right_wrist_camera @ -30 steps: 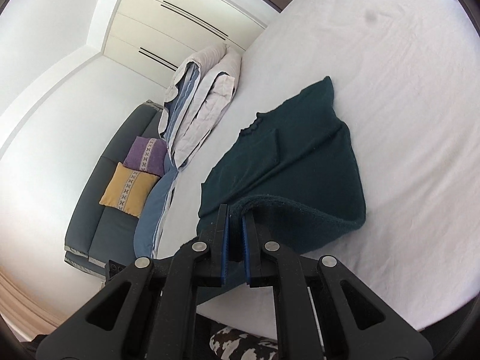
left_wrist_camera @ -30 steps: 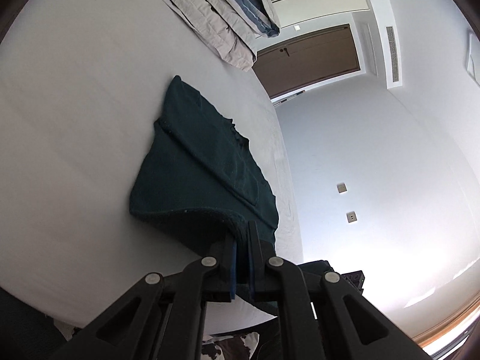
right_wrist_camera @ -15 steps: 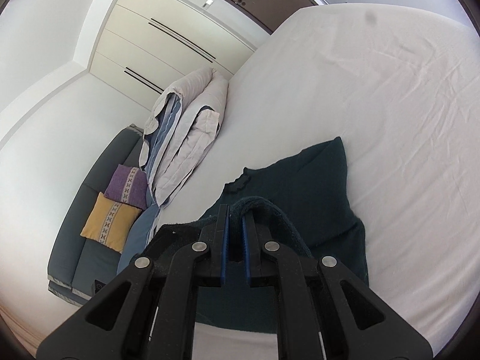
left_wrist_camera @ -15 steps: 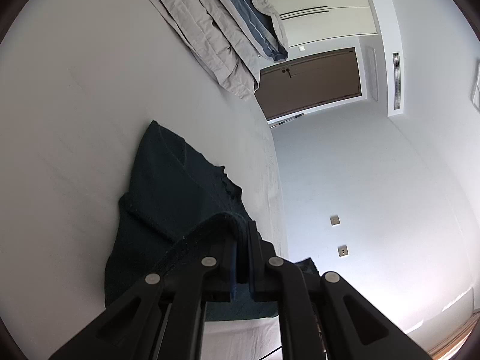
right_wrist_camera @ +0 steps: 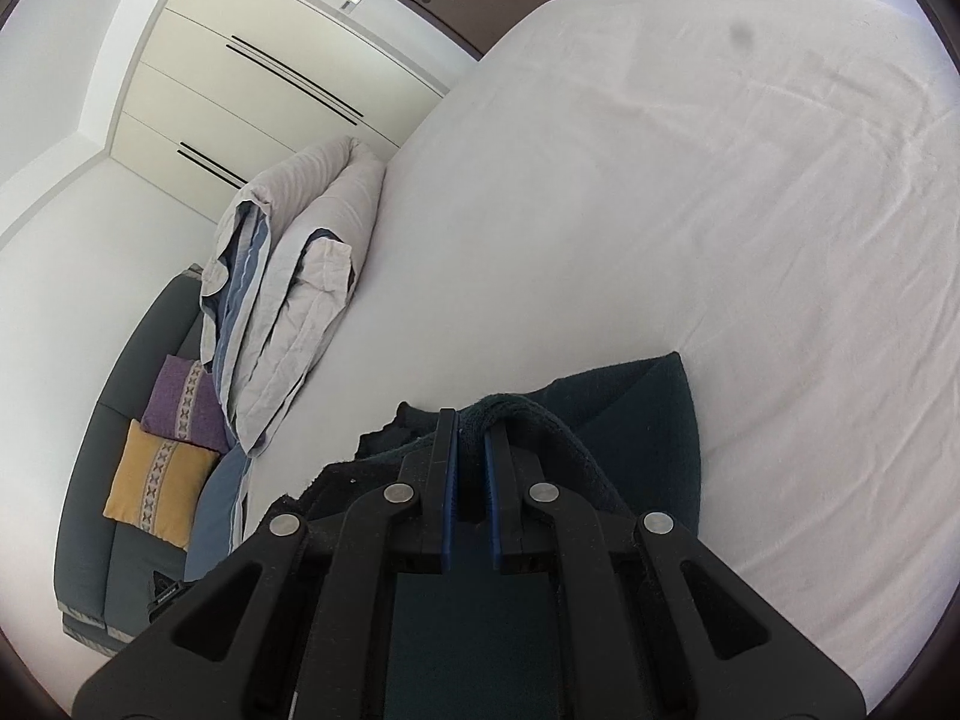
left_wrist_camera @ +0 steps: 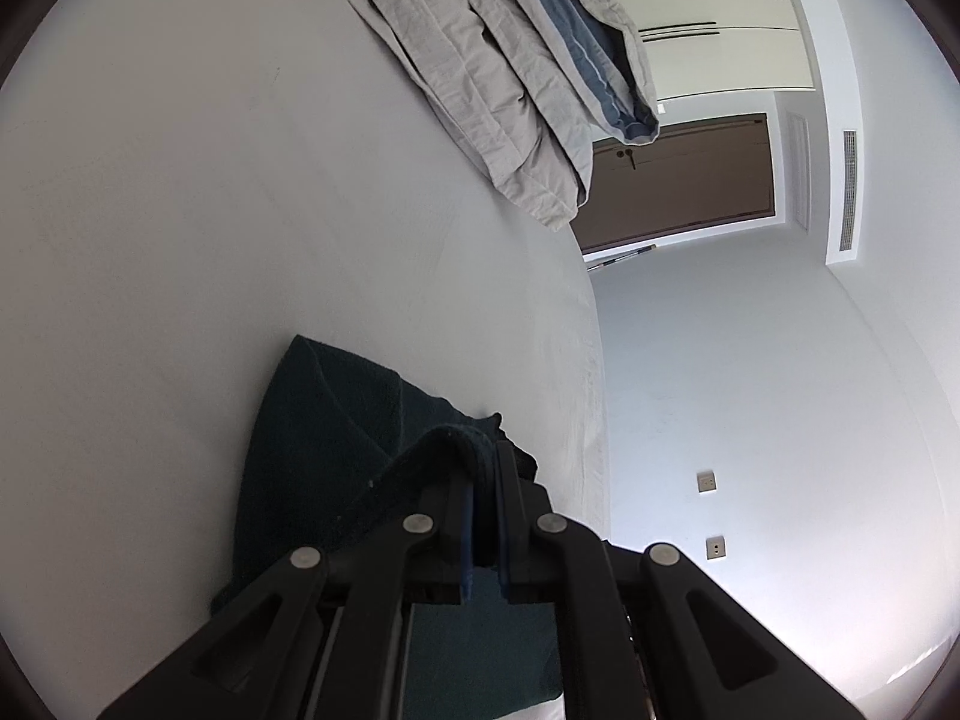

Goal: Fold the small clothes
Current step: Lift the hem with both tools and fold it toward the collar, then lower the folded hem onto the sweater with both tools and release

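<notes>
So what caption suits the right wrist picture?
Right gripper pinching a dark green garment over a white bed.

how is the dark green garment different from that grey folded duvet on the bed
The dark green garment is plain, deep green and fuzzy; the grey duvet is pale, crinkled, with blue lining showing.
The garment is the smaller and flatter; the duvet is a bulky roll.
The garment's edge is pinched by the right hand-held gripper and left hand-held gripper; the duvet lies untouched.
Both rest on the white bed.
</notes>
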A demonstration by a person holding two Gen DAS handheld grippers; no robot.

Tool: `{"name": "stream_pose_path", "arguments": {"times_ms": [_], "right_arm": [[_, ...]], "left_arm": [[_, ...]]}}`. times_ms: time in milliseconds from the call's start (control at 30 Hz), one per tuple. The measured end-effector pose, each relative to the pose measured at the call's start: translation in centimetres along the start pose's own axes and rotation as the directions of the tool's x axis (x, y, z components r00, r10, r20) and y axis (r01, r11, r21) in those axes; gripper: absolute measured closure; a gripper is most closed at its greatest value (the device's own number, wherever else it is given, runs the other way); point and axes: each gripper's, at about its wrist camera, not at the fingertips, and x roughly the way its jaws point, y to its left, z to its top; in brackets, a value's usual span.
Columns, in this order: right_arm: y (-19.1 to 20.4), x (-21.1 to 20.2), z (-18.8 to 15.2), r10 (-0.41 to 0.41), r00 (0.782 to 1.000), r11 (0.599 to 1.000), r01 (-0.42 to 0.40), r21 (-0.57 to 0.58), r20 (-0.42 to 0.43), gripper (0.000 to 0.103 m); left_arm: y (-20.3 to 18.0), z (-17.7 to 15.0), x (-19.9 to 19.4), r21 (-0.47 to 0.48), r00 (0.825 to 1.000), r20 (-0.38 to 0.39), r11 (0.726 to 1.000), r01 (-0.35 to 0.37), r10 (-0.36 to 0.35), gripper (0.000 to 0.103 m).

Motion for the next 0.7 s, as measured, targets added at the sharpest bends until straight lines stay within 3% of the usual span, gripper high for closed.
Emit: {"name": "stream_pose_path", "arguments": {"times_ms": [167,300,367,400,433,467,533,700], "right_arm": [[-1.2,4.7,2.1,-0.045,0.999,0.999,0.045,0.017,-0.007,0.096],[-2.2,8.7,2.9,-0.129,0.990,0.992,0.129,0.001,-0.054,0.093],[-2.8,10.2,3.0,-0.135,0.988,0.991,0.136,0.011,-0.081,0.082],[-3.0,10.4,2.9,-0.126,0.989,0.992,0.128,0.019,-0.077,0.068],[-3.0,10.2,2.7,-0.118,0.991,0.993,0.119,0.022,-0.061,0.051],[-3.0,9.9,2.7,-0.111,0.993,0.993,0.112,0.026,-0.038,0.047],[-2.9,9.3,2.4,-0.127,0.992,0.992,0.127,0.021,-0.017,0.044],[-1.3,6.7,0.7,-0.136,0.991,0.990,0.136,-0.045,-0.012,0.043]], "left_arm": [[0.6,1.9,3.2,0.001,0.999,-0.004,0.999,-0.040,0.040,0.097],[2.1,2.3,6.1,-0.001,0.988,-0.043,0.989,-0.146,0.146,0.094],[2.8,2.2,6.8,-0.019,0.986,-0.053,0.987,-0.157,0.156,0.078],[2.9,2.2,6.6,-0.027,0.987,-0.045,0.988,-0.153,0.152,0.072],[3.0,2.1,6.2,-0.034,0.989,-0.036,0.989,-0.145,0.144,0.060],[3.0,2.1,5.8,-0.037,0.990,-0.029,0.990,-0.136,0.135,0.048],[2.6,1.9,4.7,-0.026,0.990,-0.017,0.990,-0.137,0.137,0.043],[1.4,0.2,1.6,0.034,0.989,0.010,0.988,-0.148,0.148,0.041]]}}
